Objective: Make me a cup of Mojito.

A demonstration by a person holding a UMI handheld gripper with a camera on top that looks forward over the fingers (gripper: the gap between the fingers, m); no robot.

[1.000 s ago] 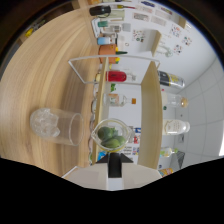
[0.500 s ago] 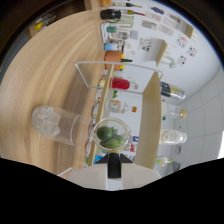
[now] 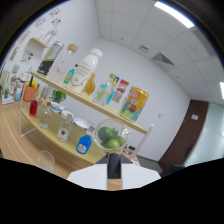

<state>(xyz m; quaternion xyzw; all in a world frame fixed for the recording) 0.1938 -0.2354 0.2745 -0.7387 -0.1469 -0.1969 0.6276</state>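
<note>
Your gripper (image 3: 114, 167) is raised and tilted up toward the wall shelving, with part of the ceiling in view. Just ahead of its fingers you carry a clear glass cup (image 3: 111, 136) holding green lime pieces (image 3: 109, 138). The cup sits at the fingertips, above the dark central part of the claw. The fingers themselves are mostly hidden by the white body of the tool, so you cannot tell whether they pinch the cup or only cradle it; it appears to be held, since no surface shows beneath it.

Beyond the cup, a wooden shelf (image 3: 85, 100) runs along the wall. On its upper board stand, from the far end toward the near end: a dark-labelled bottle (image 3: 50, 58), a clear bottle with a cork-coloured cap (image 3: 66, 62), a white bottle (image 3: 86, 70), a small amber bottle (image 3: 90, 84), several small bottles that are too blurred to identify, and a colourful can (image 3: 134, 104) near the board's near end.

On the lower level, note a red glass (image 3: 33, 107), a small bottle with a red label (image 3: 64, 130) and a blue-labelled bottle (image 3: 84, 144). An empty clear glass (image 3: 45, 161) stands on the wooden bench (image 3: 20, 140), below the cup and well apart from it. A dark door (image 3: 182, 132) is set in the wall past the shelf's near end.
</note>
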